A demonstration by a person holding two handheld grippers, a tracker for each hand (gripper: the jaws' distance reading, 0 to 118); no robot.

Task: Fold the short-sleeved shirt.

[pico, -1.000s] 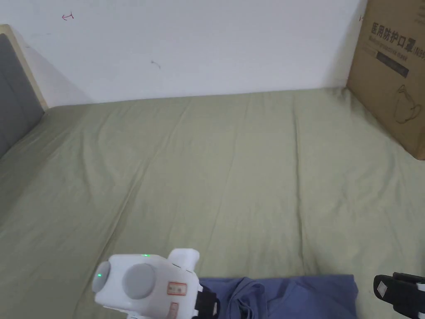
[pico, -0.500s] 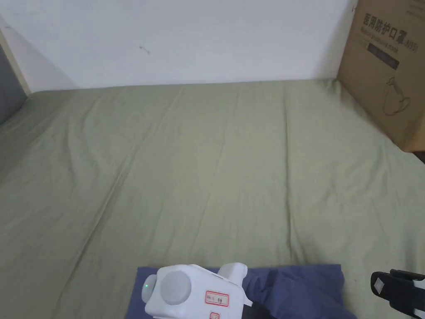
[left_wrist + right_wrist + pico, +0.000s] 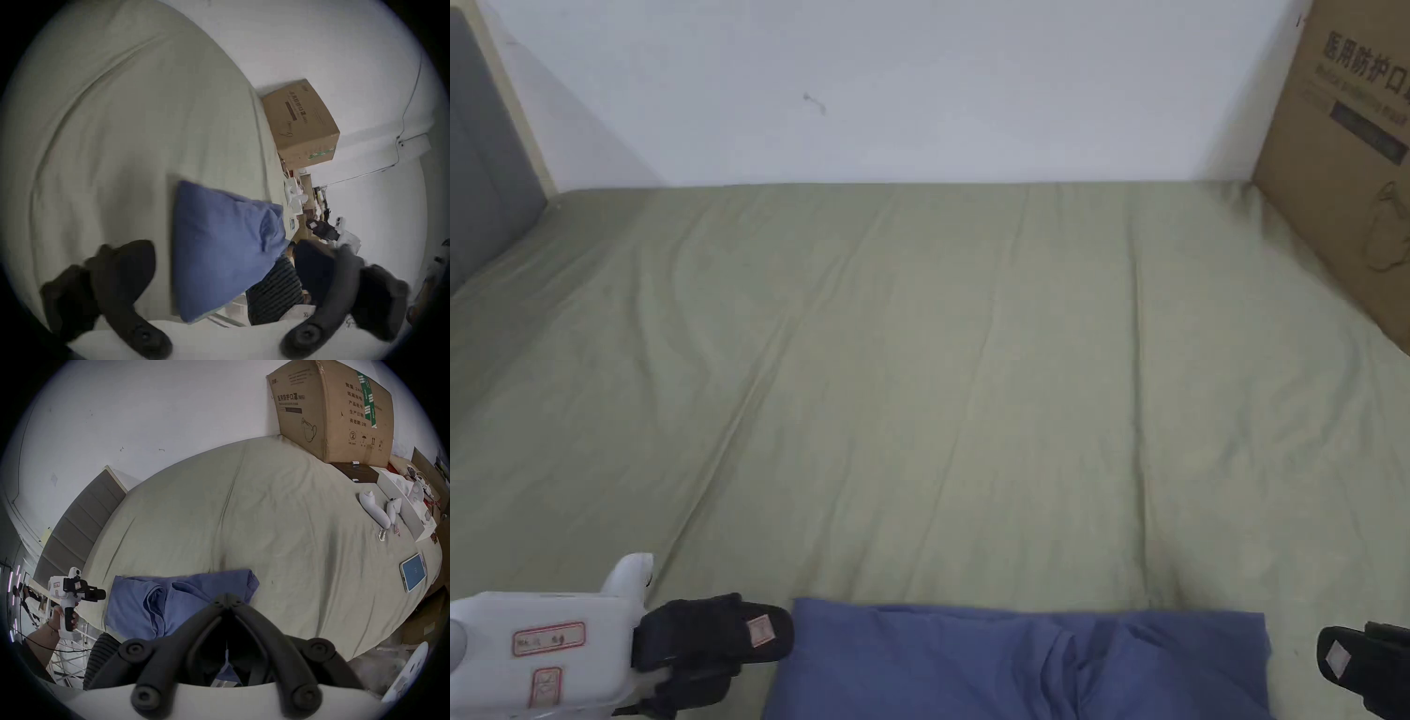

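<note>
A blue short-sleeved shirt (image 3: 1022,661), already folded into a compact rectangle, is laid on the near edge of a bed covered with an olive-green sheet (image 3: 975,375). The left gripper (image 3: 759,630) is held just beside the shirt's left edge, apart from the cloth; in the left gripper view its two black fingers (image 3: 126,275) are spread wide with nothing between them. The right gripper (image 3: 227,600) is seen in its own view with its fingers brought together at the tips in front of the shirt's near right part, and no cloth can be seen caught between the tips. At the far right a cardboard box (image 3: 1350,159) is stood on the bed against the white wall (image 3: 919,84). A phone (image 3: 413,575) and white controllers (image 3: 379,511) are laid on the sheet, well right of the shirt.
</note>
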